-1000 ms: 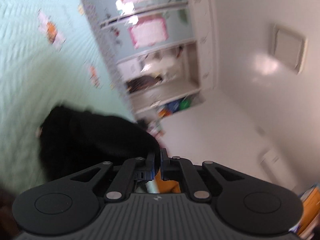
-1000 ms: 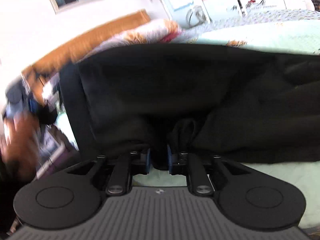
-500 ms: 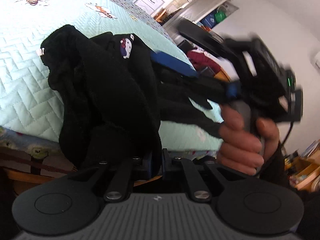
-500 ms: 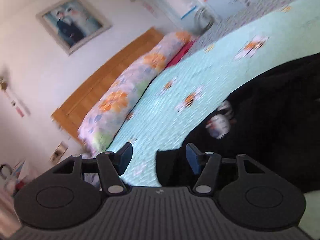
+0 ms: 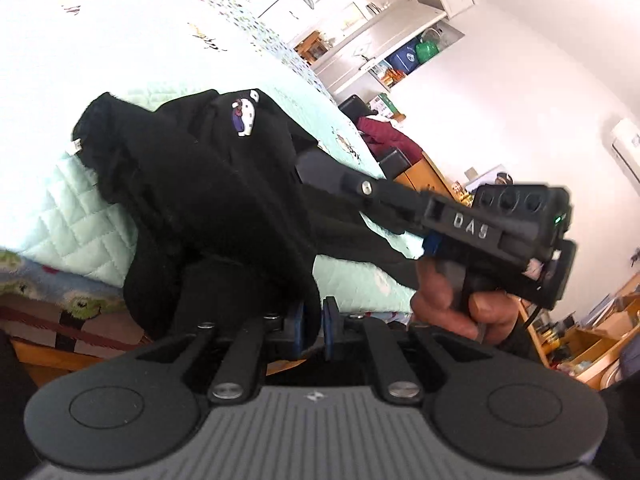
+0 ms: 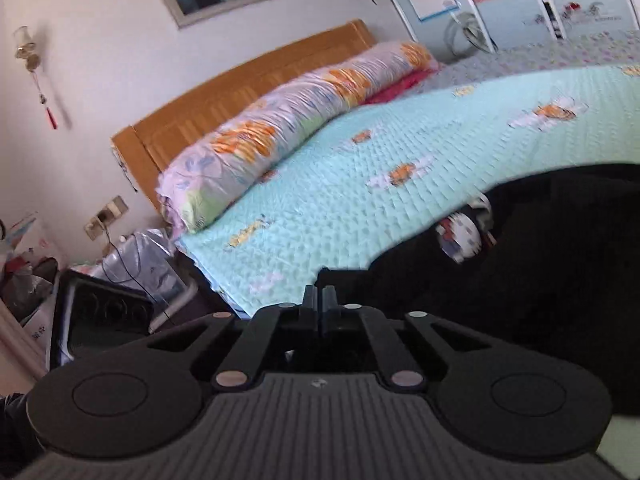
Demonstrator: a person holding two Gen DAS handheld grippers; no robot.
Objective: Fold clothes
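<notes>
A black garment (image 5: 216, 200) with a small white cartoon patch (image 5: 244, 114) lies bunched at the edge of the mint quilted bed (image 5: 68, 216). My left gripper (image 5: 313, 322) is shut on a fold of this black cloth. In the right wrist view the same garment (image 6: 540, 272) lies at the right with its patch (image 6: 460, 236) showing. My right gripper (image 6: 319, 300) is shut, its fingers together, at the garment's near edge; whether it pinches cloth is not visible. The right gripper's body (image 5: 480, 228) and the hand holding it show in the left wrist view, its fingers hidden in the cloth.
The bed (image 6: 400, 168) has a wooden headboard (image 6: 248, 92) and a rolled floral duvet (image 6: 288, 120). A dark box (image 6: 104, 316) stands on the floor by the bed's corner. Shelves (image 5: 372, 40) and wooden furniture (image 5: 580, 340) stand beyond the bed.
My right gripper, open half a second ago, has shut at the garment's edge. My left gripper stays shut on the black cloth, which has been lowered onto the bed.
</notes>
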